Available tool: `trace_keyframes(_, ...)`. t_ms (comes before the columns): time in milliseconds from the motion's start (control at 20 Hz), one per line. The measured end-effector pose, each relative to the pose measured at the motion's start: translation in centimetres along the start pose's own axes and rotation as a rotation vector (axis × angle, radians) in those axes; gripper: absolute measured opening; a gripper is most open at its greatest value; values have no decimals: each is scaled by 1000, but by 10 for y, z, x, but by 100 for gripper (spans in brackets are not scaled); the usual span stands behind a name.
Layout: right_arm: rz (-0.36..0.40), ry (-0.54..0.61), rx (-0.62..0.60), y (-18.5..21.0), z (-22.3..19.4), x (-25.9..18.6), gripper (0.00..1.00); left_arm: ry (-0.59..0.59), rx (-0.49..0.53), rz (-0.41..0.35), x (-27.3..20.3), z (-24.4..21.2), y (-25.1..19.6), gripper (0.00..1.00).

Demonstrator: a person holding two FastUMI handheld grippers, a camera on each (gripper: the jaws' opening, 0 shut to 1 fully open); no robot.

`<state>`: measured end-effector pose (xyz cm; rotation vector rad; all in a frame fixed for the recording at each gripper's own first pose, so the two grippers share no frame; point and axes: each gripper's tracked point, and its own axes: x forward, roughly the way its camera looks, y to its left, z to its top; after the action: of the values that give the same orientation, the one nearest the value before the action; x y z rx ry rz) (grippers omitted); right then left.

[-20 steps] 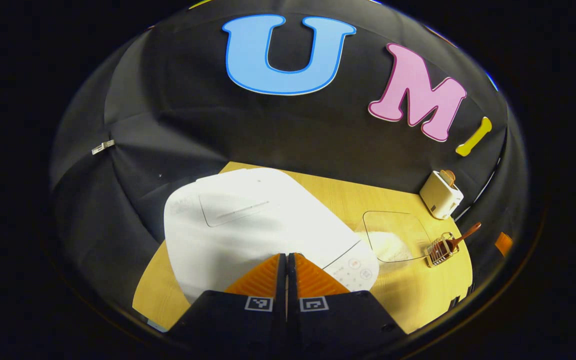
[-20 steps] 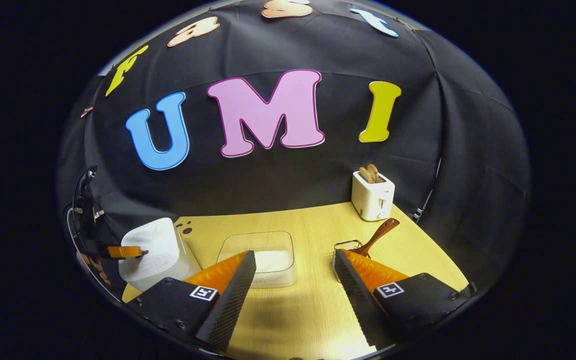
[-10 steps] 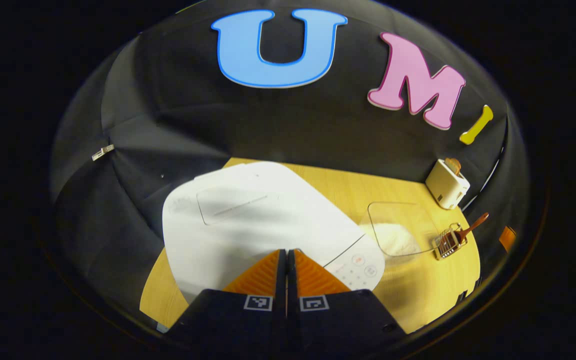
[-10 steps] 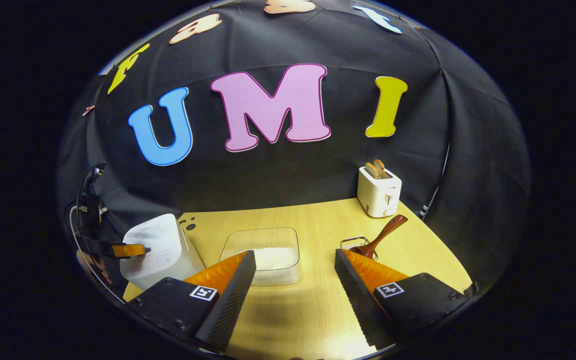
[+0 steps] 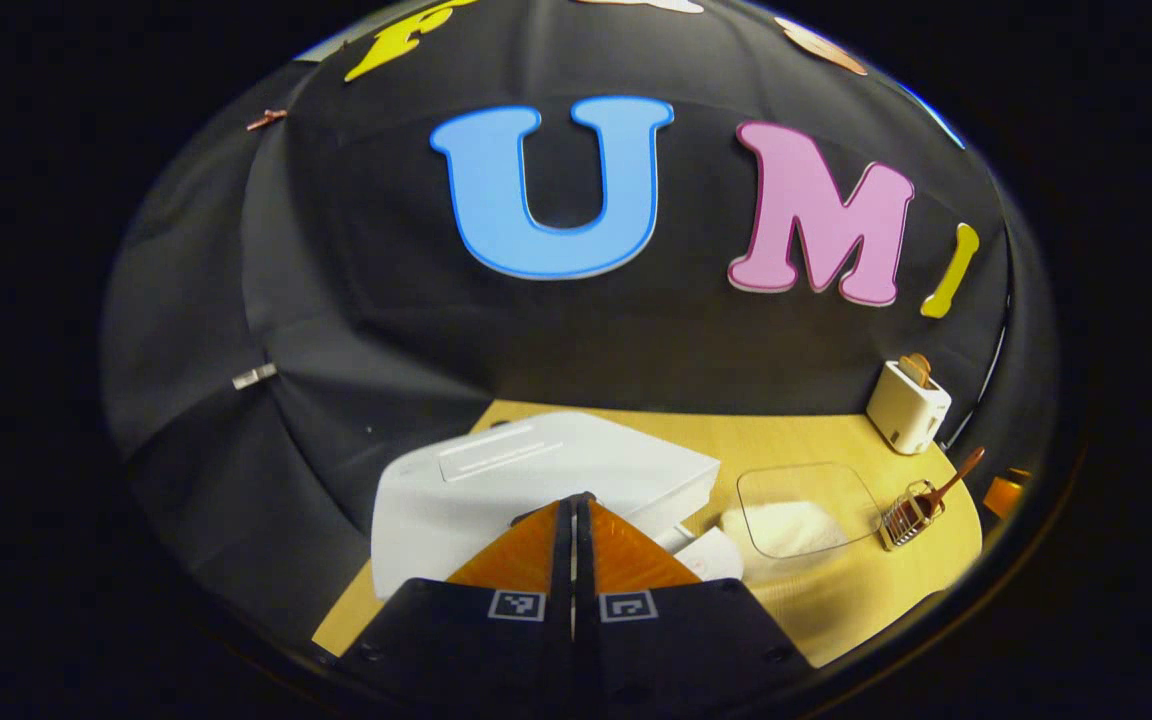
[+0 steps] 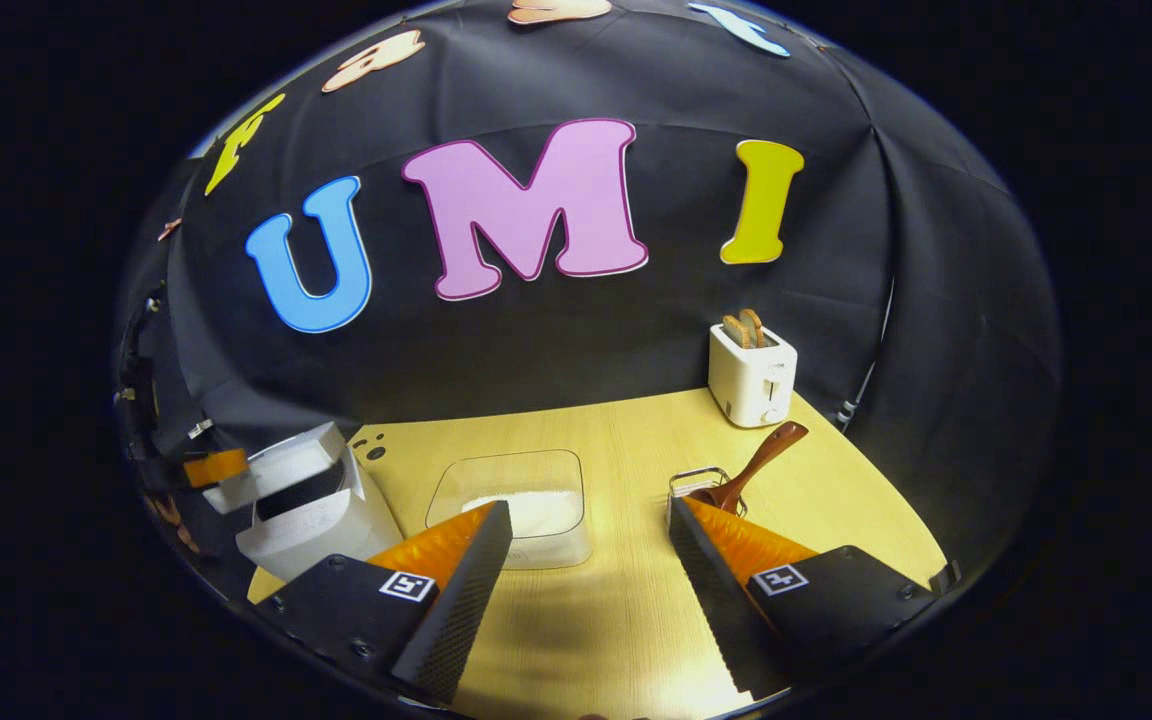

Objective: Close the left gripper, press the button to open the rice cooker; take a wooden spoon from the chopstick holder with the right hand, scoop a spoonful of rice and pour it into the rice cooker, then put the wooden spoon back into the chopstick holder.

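Rice cooker at the left end of the counter; its lid is lifted off the body, gap visible beneath it in both views. Button step looks done, lid partly up.

Left gripper has its fingers pressed together, holding nothing, tips right at the front edge of the raised lid. In the right gripper view it shows at the far left beside the lid.

Right gripper is spread wide and empty, hovering low over the counter, pointing between the rice tray and the holder.

Clear tray with white rice sits mid-counter, just right of the cooker. Wire chopstick holder stands further right; wooden spoon rests in it, handle leaning up and to the right. Spoon untouched.

Toaster at the back near the wall, well apart from the work.

Left to do, by my reading: take the spoon, scoop rice, pour into the cooker, return the spoon.
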<state>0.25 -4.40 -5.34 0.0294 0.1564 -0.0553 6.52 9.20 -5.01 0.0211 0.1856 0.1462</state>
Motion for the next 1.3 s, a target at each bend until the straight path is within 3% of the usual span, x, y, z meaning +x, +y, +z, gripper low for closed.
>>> trace_keyframes(750,29,115,48,-80,-18,45,99,-48,-70,17,-52,-10,-73,5)
trace_keyframes(1050,-11,113,66,-121,-15,70,99,-69,-106,0,-58,-11,-96,18)
trace_keyframes(1100,-24,112,74,-130,-14,75,99,-70,-116,-7,-58,-12,-100,27)
trace_keyframes(1300,-57,136,99,-161,-23,97,99,-54,-89,-12,-58,-22,-109,93)
